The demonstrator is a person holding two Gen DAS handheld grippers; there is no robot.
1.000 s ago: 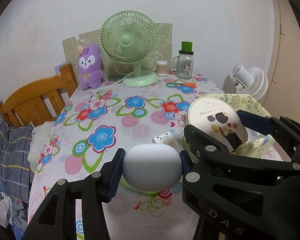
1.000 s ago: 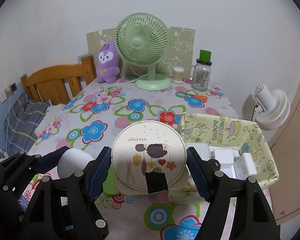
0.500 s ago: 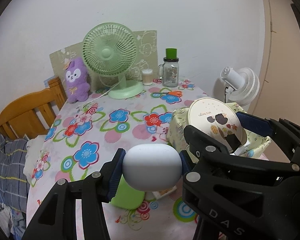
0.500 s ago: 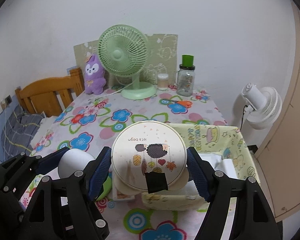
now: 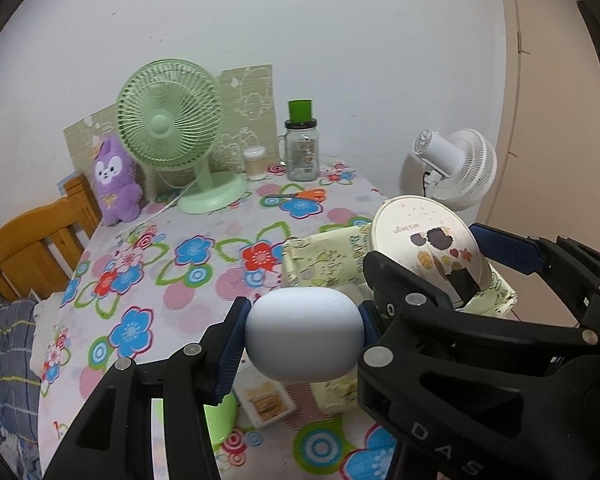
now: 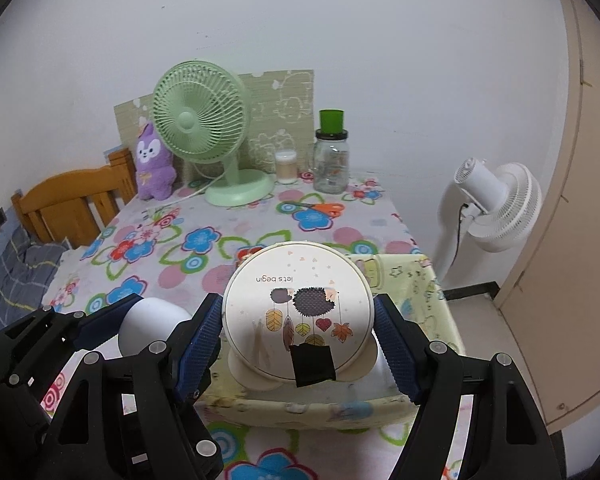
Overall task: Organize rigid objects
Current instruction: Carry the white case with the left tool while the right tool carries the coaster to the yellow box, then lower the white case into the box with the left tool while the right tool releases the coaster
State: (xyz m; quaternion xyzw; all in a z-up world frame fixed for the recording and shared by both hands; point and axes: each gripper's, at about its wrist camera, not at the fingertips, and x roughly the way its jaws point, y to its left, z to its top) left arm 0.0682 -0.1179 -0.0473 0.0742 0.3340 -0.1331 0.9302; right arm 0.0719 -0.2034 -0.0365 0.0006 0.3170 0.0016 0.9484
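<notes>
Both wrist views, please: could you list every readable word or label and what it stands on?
"let's begin", upside down, on the round tin in the right gripper.
"DAS" on the black gripper body.
Print on the yellow basket and small card: too blurred.

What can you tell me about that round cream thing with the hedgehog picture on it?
The round case looks like smooth cream plastic, with a printed hedgehog, hanging leaves, a heart and upside-down words "let's begin". A black tape square sits at its lower edge. The right gripper clamps it by its sides, face toward the camera, over the yellow fabric basket.
</notes>
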